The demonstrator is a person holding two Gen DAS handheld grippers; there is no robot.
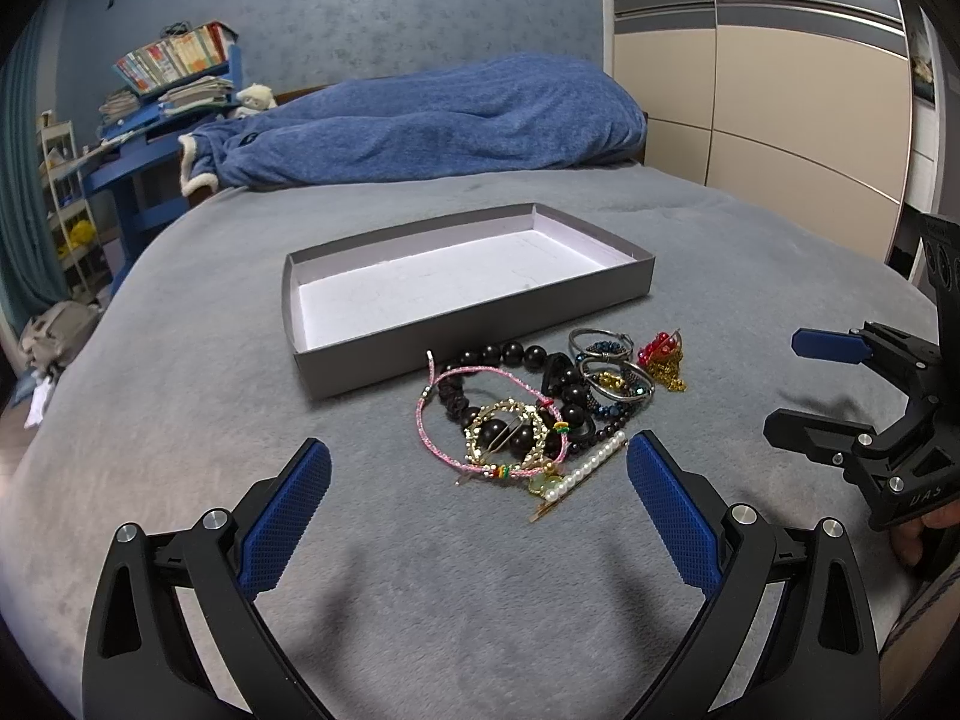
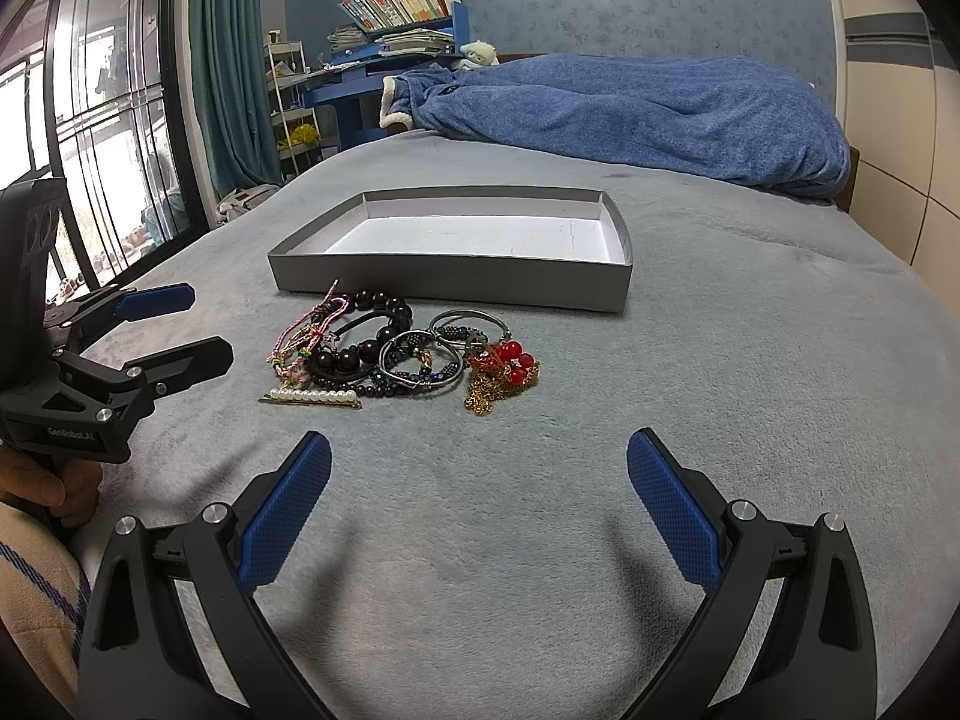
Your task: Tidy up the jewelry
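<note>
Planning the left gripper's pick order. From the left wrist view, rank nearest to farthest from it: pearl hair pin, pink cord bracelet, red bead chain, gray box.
1. pearl hair pin: just ahead of the left gripper, toward its right finger.
2. pink cord bracelet: behind the pin, left side of the pile.
3. red bead chain: pile's far right.
4. gray box: farthest, behind the pile.

The tangled jewelry pile [image 1: 540, 414] hides its lower pieces; the book spines [image 2: 399, 3] are too small to read.

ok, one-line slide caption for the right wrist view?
Open right gripper facing tangled jewelry pile before an empty gray tray; left gripper open alongside.
</note>
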